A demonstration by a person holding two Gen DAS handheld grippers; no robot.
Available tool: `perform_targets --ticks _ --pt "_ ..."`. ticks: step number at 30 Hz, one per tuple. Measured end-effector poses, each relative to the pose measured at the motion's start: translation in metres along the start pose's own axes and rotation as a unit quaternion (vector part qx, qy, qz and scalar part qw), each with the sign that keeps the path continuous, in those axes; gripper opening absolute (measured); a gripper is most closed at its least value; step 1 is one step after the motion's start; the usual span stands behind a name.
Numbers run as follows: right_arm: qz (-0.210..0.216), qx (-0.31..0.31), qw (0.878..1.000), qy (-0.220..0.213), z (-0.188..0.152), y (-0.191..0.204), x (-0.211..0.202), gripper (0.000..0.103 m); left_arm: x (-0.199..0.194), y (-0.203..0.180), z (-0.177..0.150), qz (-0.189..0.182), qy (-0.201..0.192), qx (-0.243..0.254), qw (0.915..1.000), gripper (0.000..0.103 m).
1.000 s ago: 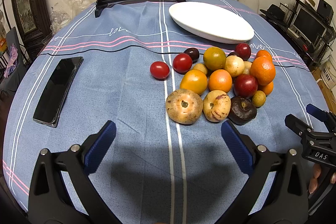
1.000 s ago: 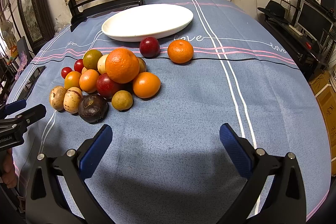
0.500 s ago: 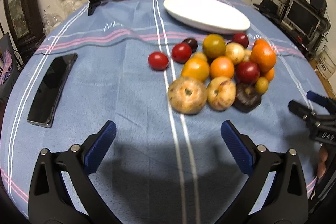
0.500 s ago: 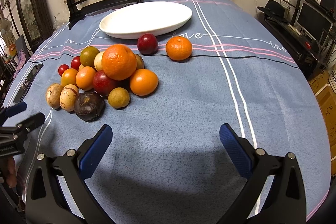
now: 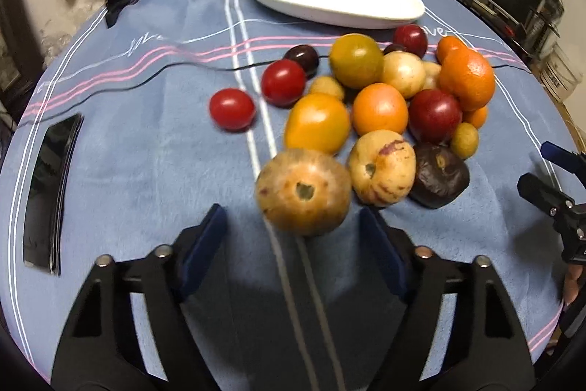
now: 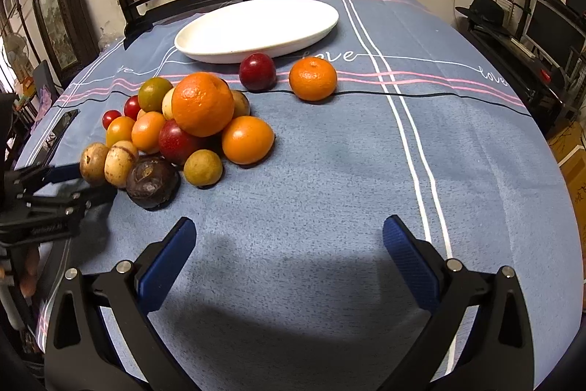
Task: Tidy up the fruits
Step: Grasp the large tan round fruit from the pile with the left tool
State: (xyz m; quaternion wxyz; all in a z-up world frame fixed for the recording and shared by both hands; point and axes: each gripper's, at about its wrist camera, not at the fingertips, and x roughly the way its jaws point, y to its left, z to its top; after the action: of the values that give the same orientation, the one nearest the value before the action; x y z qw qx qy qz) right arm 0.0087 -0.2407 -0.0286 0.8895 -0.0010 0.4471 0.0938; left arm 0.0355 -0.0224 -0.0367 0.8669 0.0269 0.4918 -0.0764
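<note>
The left tool (image 5: 293, 226), half narrowed but gripping nothing, has just closed toward the tan fruit (image 5: 303, 192), so picking begins.

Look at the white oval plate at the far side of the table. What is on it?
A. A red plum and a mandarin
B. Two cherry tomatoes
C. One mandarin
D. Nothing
D: the white oval plate shows only bare white surface, while the mandarin and the red plum sit on the blue tablecloth just in front of its rim.
</note>
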Motion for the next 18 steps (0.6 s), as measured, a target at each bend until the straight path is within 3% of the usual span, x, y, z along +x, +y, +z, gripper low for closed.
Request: perform_targets --ticks 1,2,3,6,10,15,18 --pt "0.002 -0.002 1.0 0.001 0.001 0.0 0.0 0.102 -0.001 0.0 0.001 -0.006 -0.001 0.003 1.0 0.06" --pt "0.002 -0.004 1.0 0.0 0.001 0.0 -0.001 0.102 -0.003 -0.001 0.001 -0.012 -0.003 0.005 0.9999 0.046" --pt "0.0 -0.006 1.0 0.0 0.003 0.0 -0.002 0.102 -0.005 0.0 0.001 -0.011 -0.006 0.005 0.9999 0.043" --pt "-0.009 -0.022 1.0 0.0 0.008 0.004 -0.003 0.102 -0.007 0.009 -0.001 -0.029 -0.003 -0.01 0.9995 0.043" --pt "-0.013 -0.057 0.998 0.015 0.012 0.014 0.0 0.102 -0.019 0.018 -0.005 -0.027 -0.016 -0.014 0.9994 0.043" --pt "0.059 -0.082 0.994 0.048 0.011 0.037 0.006 0.102 -0.031 0.023 -0.007 -0.025 -0.031 -0.017 0.9991 0.043" --pt "0.084 -0.122 0.987 0.056 0.009 0.062 0.01 0.087 -0.034 0.026 -0.01 -0.031 -0.035 -0.018 0.9987 0.043"
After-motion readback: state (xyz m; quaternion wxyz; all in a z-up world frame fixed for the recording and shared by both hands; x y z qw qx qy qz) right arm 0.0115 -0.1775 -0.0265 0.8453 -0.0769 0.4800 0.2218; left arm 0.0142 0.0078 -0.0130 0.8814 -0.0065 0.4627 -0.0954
